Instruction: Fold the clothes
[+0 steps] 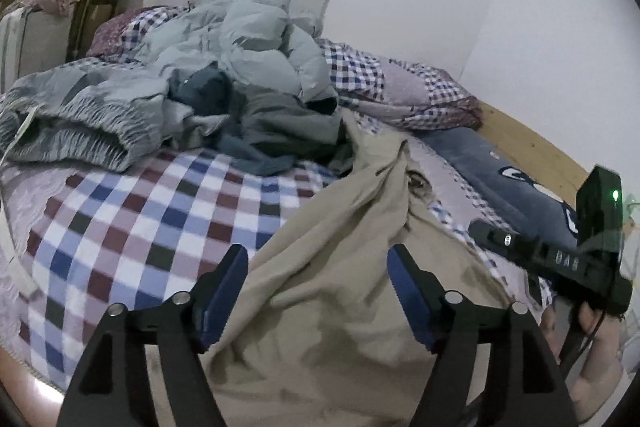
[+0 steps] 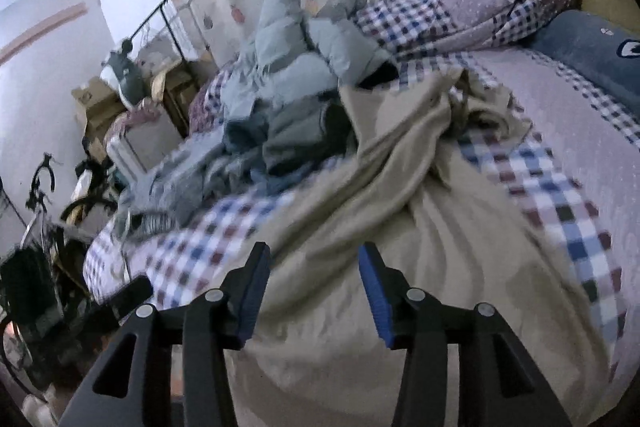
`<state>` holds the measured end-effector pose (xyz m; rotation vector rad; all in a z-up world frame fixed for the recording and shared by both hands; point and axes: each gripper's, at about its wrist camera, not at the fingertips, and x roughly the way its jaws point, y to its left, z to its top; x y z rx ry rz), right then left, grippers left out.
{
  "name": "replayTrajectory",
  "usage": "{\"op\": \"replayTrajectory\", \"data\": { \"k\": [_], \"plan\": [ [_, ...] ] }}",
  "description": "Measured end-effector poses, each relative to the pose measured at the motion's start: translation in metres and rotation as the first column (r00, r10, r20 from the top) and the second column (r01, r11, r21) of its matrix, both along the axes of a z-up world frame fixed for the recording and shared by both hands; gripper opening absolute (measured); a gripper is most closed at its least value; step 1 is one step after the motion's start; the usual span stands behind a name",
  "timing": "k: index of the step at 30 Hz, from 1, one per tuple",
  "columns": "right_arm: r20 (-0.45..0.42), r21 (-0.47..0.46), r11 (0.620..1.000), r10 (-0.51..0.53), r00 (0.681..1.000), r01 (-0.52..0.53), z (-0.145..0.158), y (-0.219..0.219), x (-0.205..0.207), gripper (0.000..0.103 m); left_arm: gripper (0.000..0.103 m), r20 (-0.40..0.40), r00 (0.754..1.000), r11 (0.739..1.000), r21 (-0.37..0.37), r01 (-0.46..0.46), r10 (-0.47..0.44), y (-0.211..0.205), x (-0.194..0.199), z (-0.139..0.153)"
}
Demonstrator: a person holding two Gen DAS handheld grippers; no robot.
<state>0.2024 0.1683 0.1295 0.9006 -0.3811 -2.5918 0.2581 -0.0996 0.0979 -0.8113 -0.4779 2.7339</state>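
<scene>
Matt beige cloth garment [image 1: 320, 287], seemingly cotton; wooden bedframe [image 1: 532, 143].

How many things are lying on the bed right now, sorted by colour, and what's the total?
Beige: 1, the beige garment spread in front of both open grippers.
Pale blue: 1, the puffer jacket.
Dark grey-blue: 1, the crumpled dark clothes, number of pieces unclear.
Grey patterned: 1, the elastic-edged grey fabric.
Navy: 1, the navy pillow.
Checked: 1, the folded checked quilt.
Total: 6.
</scene>
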Motion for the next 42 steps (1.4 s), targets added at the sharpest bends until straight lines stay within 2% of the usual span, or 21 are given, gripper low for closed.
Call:
{"op": "replayTrajectory", "data": {
  "k": [2,5,8,11,17,21,25,27,31,36,42],
  "plan": [
    [-0.021,-0.042,0.999,-0.014,1.000,0.013,0.011,0.005,-0.014,0.059,0.077,-0.003,1.000,1.000,0.015,-0.007,0.007,0.002,-0.003,0.002],
    [-0.069,-0.061,0.997,-0.047,0.996,0.043,0.023,0.013,-0.037,0.062,0.078,-0.006,1.000,0.999,0.033,-0.012,0.012,0.003,-0.005,0.006],
    [-0.117,-0.027,0.996,-0.085,0.990,0.082,0.027,0.019,-0.060,0.064,0.079,-0.018,1.000,0.999,0.025,-0.021,0.021,0.004,-0.006,0.015],
    [-0.136,0.017,0.993,-0.114,0.984,0.117,0.018,0.028,-0.073,0.064,0.081,-0.042,0.999,1.000,0.002,-0.027,0.027,0.005,-0.008,0.027],
    [-0.079,-0.052,0.993,-0.113,0.990,0.109,-0.006,0.051,-0.079,0.067,0.083,-0.085,0.996,0.998,-0.046,-0.030,0.026,0.020,-0.030,0.047],
    [-0.088,-0.113,0.984,-0.146,0.985,0.136,-0.008,0.069,-0.084,0.076,0.083,-0.101,0.995,0.997,-0.072,-0.029,0.022,0.035,-0.051,0.057],
    [-0.021,-0.195,0.968,-0.164,0.986,0.157,-0.019,0.092,-0.099,0.077,0.083,-0.129,0.992,0.990,-0.142,-0.020,0.001,0.065,-0.081,0.066],
    [-0.006,-0.198,0.960,-0.202,0.979,0.196,-0.023,0.102,-0.104,0.077,0.083,-0.143,0.990,0.985,-0.170,-0.010,-0.014,0.080,-0.094,0.071],
    [-0.002,-0.194,0.944,-0.272,0.962,0.266,-0.024,0.120,-0.109,0.077,0.083,-0.148,0.988,0.984,-0.179,0.021,-0.048,0.110,-0.123,0.079],
    [0.002,-0.253,0.919,-0.314,0.950,0.304,-0.023,0.140,-0.108,0.077,0.083,-0.130,0.989,0.980,-0.193,0.049,-0.075,0.147,-0.155,0.081],
    [0.051,-0.324,0.872,-0.371,0.927,0.367,-0.028,0.169,-0.106,0.077,0.083,-0.113,0.982,0.941,-0.321,0.108,-0.151,0.209,-0.200,0.073]
  ]
}}
